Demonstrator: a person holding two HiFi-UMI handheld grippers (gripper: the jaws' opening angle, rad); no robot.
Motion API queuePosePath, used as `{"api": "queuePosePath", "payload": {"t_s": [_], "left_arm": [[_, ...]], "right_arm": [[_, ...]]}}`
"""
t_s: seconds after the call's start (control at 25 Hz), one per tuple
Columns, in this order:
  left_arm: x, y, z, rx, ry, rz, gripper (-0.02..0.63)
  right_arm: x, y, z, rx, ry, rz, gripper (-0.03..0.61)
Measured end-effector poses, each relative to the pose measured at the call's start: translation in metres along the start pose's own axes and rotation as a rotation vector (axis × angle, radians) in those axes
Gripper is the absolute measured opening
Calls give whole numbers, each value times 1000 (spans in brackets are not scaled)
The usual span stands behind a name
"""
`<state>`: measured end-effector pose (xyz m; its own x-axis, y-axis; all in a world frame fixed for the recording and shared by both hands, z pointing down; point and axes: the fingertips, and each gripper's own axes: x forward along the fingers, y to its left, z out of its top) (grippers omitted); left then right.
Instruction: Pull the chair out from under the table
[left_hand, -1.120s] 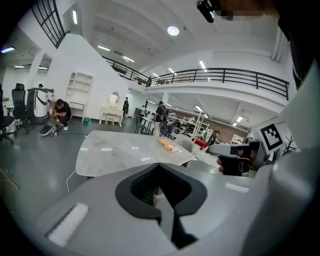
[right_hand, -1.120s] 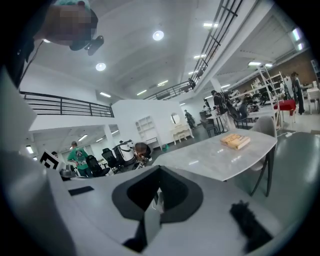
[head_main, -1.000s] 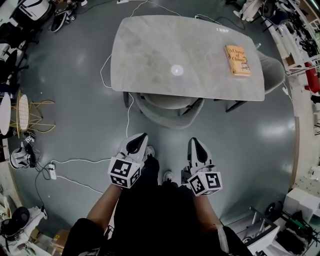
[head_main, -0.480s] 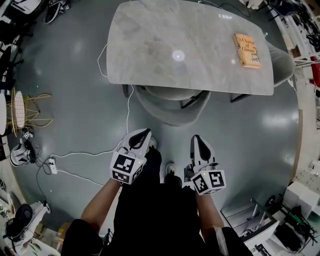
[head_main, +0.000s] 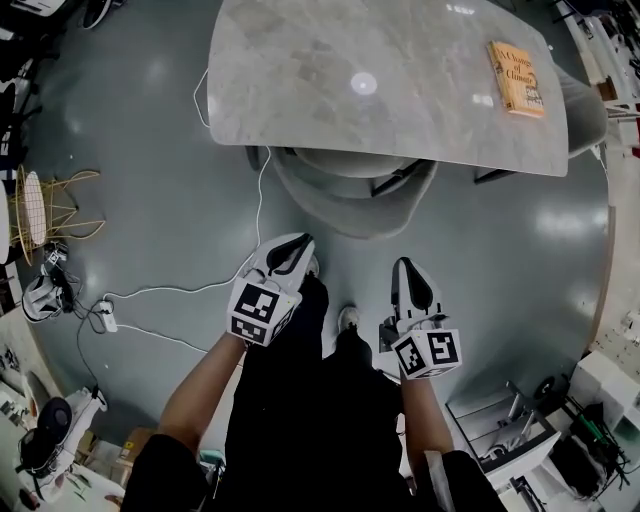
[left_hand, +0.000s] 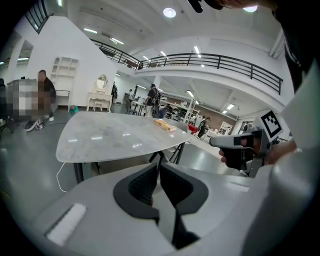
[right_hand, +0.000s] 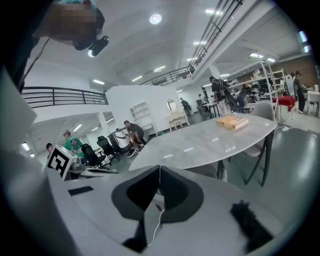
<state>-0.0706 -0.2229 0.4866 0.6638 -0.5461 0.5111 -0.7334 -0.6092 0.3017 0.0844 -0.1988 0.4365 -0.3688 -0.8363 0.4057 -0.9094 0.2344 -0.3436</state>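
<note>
**At the table's near edge: both grippers short of the chair**

Left gripper (head_main: 298, 243): the jaws stand a narrow slit apart, having just been opening, with nothing between them. Right gripper (head_main: 405, 264): the jaws are together and empty. Both are held out before the person and aimed toward the chair (head_main: 352, 207). The chair lies ahead of the tips, apart from them and roughly midway between the two. Its seat is under the table (head_main: 380, 95), and its curved grey back stands outside the near edge. The table has a pale marbled top on dark legs, with a book (head_main: 517, 78) near its far right corner. The floor (head_main: 150, 190) is glossy grey. Both gripper views show a large white hall with a railed gallery. Compared with a second ago, the table sits higher and larger in the head view, while the chair remains tucked in.
</note>
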Motion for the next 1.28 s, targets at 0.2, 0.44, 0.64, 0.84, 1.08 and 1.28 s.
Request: {"api": "queuePosePath", "payload": {"t_s": [0.2,0.44,0.64,0.84,1.08,1.28], "left_arm": [[15,7,-17,-5,32,-46,77],[27,9,-31,116,78,-97,165],[38,8,-39,229,111,-148,198],[48,16,-55,287,158,-149,212],[58,27,-60,389,180,-167,213],[62,30,-63,455,196,-217,234]], "right_arm": [[8,-11,-17,6,20,-19,17],[12,-20,-25,5,24,-28,17],[19,-25,-32,-16,44,-12,18],[28,-24,-42,-62,98,26,88],[40,-22,-57,-228,179,88,180],[50,-20,-70,-439,264,141,218]]}}
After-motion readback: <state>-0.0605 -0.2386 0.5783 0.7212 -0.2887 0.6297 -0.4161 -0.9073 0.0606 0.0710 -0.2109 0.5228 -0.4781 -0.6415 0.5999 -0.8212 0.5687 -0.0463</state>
